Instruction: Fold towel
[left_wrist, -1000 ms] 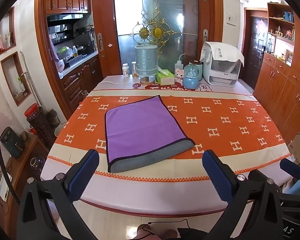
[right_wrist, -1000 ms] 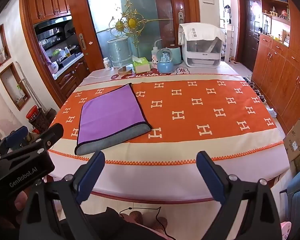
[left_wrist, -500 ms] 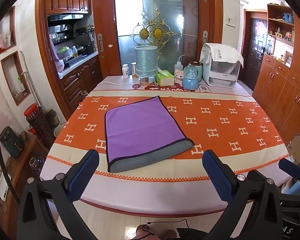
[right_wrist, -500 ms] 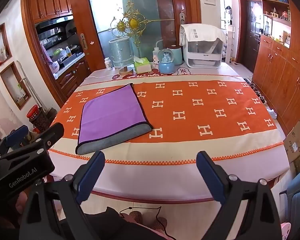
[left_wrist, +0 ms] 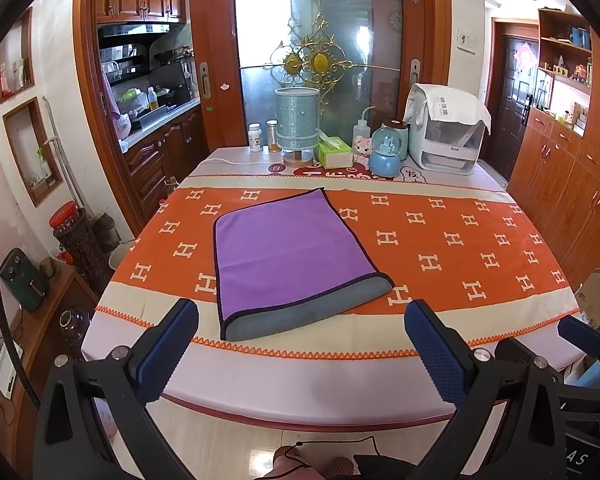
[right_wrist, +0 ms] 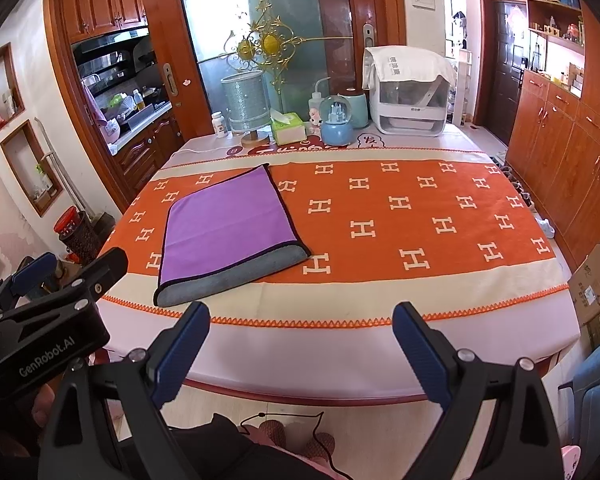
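Both my grippers hang spread wide with nothing between the pads: the left gripper [left_wrist: 300, 344] and the right gripper [right_wrist: 300, 344] sit at the bottom of their frames, short of the table's [left_wrist: 480, 248] near edge. The purple towel [left_wrist: 288, 248] lies flat in the left-centre of each frame, doubled over, its grey underlayer peeking out along the near edge [right_wrist: 228, 280]. I judge one fold done; whether another fold is wanted I cannot tell, and neither gripper touches the cloth.

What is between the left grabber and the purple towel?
Only tablecloth separates the left gripper and towel, seen in the left wrist view.
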`<state>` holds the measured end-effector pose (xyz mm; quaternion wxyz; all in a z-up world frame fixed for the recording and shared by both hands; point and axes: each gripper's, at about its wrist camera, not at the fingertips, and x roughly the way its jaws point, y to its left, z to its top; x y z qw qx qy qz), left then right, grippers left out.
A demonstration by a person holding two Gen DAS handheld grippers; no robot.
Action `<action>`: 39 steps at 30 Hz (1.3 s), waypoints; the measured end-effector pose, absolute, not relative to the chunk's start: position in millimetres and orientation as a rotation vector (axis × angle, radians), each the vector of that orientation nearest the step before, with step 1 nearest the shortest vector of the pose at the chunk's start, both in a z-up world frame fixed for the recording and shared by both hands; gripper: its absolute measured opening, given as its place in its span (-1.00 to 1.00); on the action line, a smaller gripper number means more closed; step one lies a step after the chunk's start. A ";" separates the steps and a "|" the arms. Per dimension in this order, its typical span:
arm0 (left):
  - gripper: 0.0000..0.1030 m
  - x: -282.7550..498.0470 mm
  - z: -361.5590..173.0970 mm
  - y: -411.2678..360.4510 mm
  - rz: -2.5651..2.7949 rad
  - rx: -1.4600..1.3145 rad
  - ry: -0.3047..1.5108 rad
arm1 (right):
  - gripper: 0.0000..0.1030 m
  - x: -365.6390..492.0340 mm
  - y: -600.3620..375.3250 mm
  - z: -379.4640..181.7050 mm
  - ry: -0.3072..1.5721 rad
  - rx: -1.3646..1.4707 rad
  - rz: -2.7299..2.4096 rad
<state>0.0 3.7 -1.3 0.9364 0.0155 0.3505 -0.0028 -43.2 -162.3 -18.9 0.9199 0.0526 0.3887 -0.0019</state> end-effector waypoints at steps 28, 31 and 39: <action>0.99 49.5 -19.9 70.9 -0.049 -0.009 0.856 | 0.81 -19.7 -113.3 -23.9 0.872 0.100 -0.085; 0.99 54.0 -25.5 80.5 -0.062 -0.012 0.880 | 0.81 -18.1 -105.1 -24.8 0.882 0.099 -0.100; 0.99 59.8 -40.7 108.4 -0.092 -0.037 0.934 | 0.81 -11.9 -82.1 -27.2 0.896 0.078 -0.119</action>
